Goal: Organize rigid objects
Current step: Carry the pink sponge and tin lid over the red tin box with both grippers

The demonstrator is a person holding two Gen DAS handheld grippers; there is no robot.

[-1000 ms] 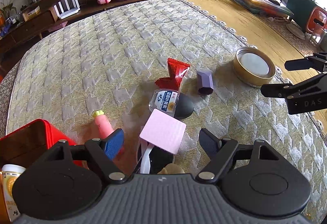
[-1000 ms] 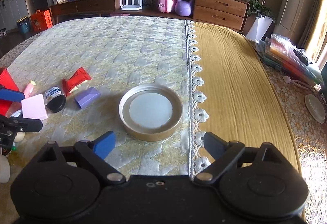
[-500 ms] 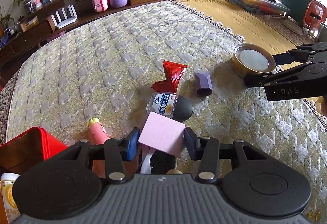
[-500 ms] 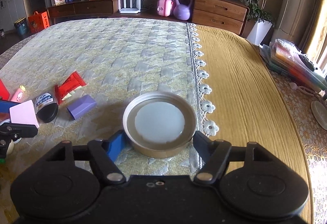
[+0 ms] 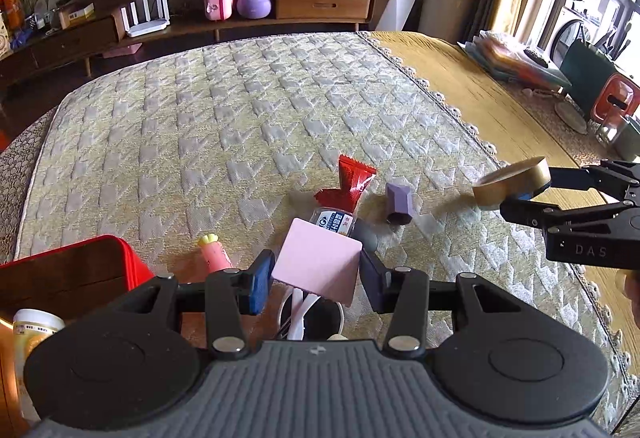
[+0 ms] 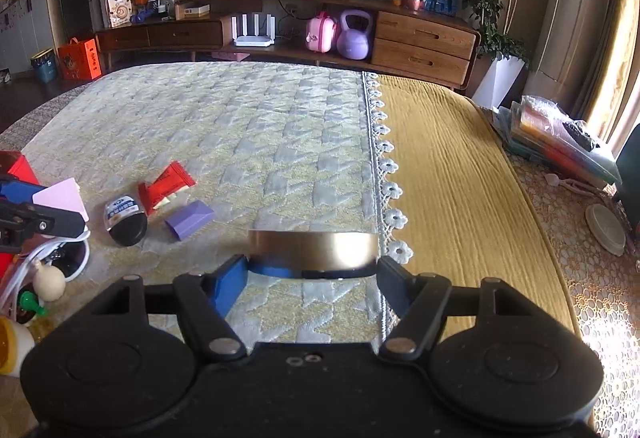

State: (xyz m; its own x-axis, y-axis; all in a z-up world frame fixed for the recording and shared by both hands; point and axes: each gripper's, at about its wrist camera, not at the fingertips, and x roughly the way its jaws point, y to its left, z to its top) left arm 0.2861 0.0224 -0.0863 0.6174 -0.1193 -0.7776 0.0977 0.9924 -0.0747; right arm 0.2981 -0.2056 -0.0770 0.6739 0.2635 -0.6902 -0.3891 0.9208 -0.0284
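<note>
My left gripper is shut on a pink square block and holds it above a white cup beside the red box. My right gripper is shut on a round gold tin lid, lifted off the quilt; it also shows in the left wrist view. On the quilt lie a red snack packet, a purple hexagonal box, a small bottle with a dark cap and a pink tube.
The quilted cover meets a yellow cloth along a lace edge. A yellow-capped bottle stands in the red box. Stacked folders and a white disc lie at the right. A wooden sideboard runs behind.
My left gripper closed on the pink block and raised it. My right gripper moved to the gold lid, closed on it and lifted it off the quilt.
</note>
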